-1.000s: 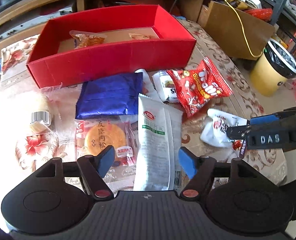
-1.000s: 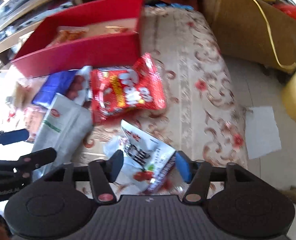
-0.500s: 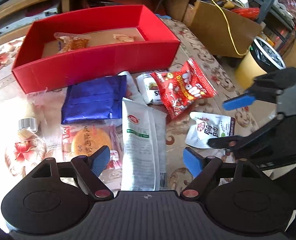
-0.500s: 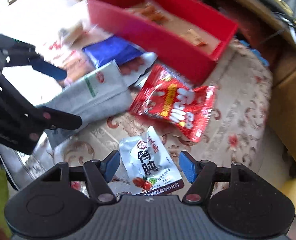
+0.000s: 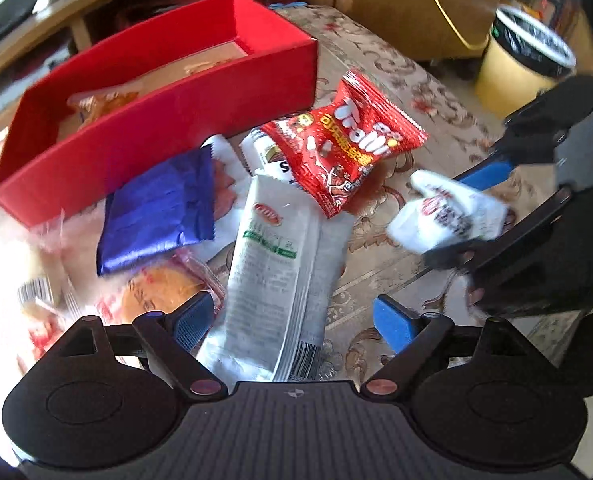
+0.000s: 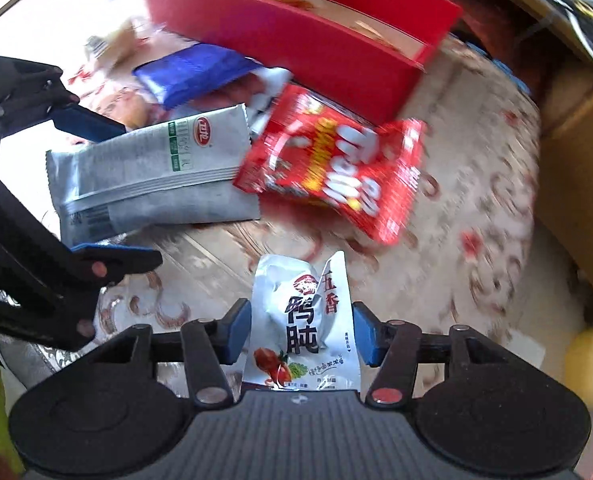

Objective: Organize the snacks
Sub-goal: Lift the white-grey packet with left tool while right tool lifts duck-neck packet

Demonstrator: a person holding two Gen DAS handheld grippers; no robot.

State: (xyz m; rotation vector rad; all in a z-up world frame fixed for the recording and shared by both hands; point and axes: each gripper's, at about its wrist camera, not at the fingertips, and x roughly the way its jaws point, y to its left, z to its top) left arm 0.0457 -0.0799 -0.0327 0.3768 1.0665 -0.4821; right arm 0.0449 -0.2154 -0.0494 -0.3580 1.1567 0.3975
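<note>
Right hand-held gripper [image 6: 302, 332] has just closed onto white pouch [image 6: 304, 320]; left [image 5: 286, 320] widened (empty).

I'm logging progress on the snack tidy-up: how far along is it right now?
Early. Done: two small snacks already lie in the red box. In hand: the right gripper has just been closing around the white pouch; the left gripper, just opening, straddles the long white packet. Left: the red bag, blue packet and others.
</note>
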